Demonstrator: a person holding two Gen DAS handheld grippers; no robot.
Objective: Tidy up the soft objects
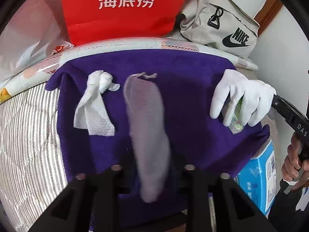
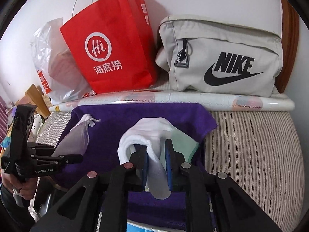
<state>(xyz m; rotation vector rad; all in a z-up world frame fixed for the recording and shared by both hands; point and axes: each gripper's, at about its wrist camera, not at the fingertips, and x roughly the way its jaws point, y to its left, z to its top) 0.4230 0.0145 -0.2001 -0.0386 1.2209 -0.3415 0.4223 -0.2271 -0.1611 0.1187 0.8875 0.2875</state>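
A purple towel (image 1: pixel 189 89) lies spread on the striped bed. My left gripper (image 1: pixel 152 176) is shut on a pale mesh drawstring pouch (image 1: pixel 146 123) that hangs forward over the towel; the pouch also shows in the right wrist view (image 2: pixel 77 135). A crumpled white tissue (image 1: pixel 94 104) lies on the towel to its left. My right gripper (image 2: pixel 157 166) is shut on a white glove (image 2: pixel 146 135), which drapes over a small green-labelled packet (image 1: pixel 236 116) at the towel's right side. The glove also shows in the left wrist view (image 1: pixel 241 92).
A red paper bag (image 2: pixel 112 54), a beige Nike bag (image 2: pixel 222 61) and a clear plastic bag (image 2: pixel 52 61) stand at the back by the wall. A rolled printed sheet (image 2: pixel 173 98) lies behind the towel. A blue box (image 1: pixel 256 177) sits at the right.
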